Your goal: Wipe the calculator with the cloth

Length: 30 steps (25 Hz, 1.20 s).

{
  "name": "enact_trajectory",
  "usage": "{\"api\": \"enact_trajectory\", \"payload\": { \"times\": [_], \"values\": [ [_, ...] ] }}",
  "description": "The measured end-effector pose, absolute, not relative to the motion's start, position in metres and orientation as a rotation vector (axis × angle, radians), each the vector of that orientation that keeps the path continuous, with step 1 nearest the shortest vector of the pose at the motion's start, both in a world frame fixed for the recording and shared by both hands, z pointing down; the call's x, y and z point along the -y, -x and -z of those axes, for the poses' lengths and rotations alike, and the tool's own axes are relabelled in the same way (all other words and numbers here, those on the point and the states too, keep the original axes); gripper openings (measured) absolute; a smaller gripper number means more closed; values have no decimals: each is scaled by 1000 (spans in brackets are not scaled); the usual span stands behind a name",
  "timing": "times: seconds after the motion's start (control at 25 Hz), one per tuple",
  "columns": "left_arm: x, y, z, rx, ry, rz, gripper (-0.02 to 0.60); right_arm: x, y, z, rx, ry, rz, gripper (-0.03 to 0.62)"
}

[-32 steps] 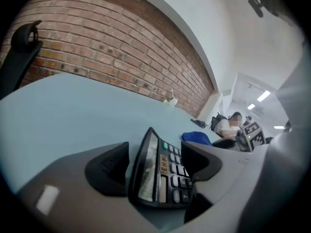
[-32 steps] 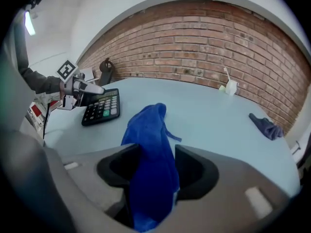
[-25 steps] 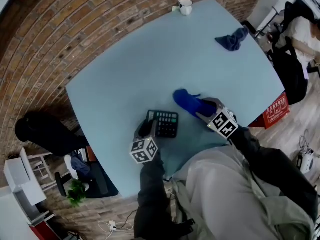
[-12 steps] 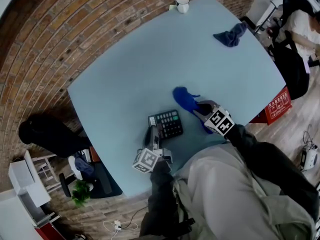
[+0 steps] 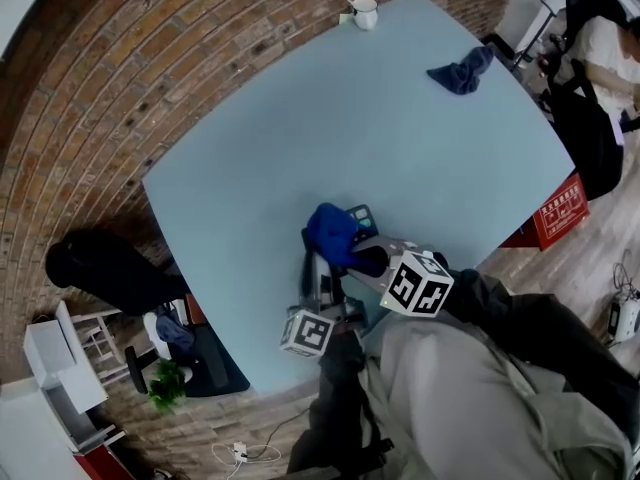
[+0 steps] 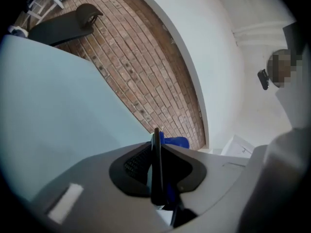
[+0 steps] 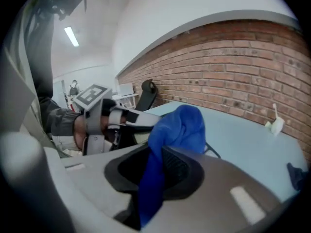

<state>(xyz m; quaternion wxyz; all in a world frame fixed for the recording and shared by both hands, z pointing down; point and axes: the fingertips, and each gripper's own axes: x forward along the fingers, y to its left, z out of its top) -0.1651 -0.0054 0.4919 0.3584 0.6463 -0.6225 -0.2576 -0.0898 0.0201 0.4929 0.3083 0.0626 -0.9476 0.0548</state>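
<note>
left gripper (image 6: 160, 154): jaws, just closing, stand narrow, clamped on calculator (image 6: 156, 178) edge. right gripper (image 7: 163, 169): jaws, just closing, pinch cloth (image 7: 177, 125).

Calculator (image 6: 156, 159) aloft; cloth (image 5: 332, 233) up beside it

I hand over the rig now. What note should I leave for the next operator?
Left gripper: jaws have just been closing, now on the calculator, held edge-on off the table.
Right gripper: jaws have just been closing, now on the blue cloth, close to the calculator.
Done: both things picked up.
Left: wipe the calculator with the cloth. Whether they already touch, I cannot tell.
</note>
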Motion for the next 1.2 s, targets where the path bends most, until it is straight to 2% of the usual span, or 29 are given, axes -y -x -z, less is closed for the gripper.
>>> {"api": "enact_trajectory", "payload": {
  "times": [0.24, 0.52, 0.84, 1.04, 1.2],
  "values": [
    [1, 159, -442, 1695, -1799, 600, 55, 64, 36, -475, 2501, -514, -233, 83],
    [7, 125, -420, 1698, -1940, 513, 54, 0, 82, -424, 2606, -258, -69, 81],
    [-2, 112, -399, 1716, -2098, 442, 52, 75, 33, -418, 2581, -538, -172, 81],
    [3, 97, -402, 1718, -2171, 311, 51, 35, 63, -391, 2671, -350, -134, 81],
    [4, 90, -403, 1728, -2222, 207, 49, -13, 84, -367, 2694, -139, 38, 80]
  ]
}}
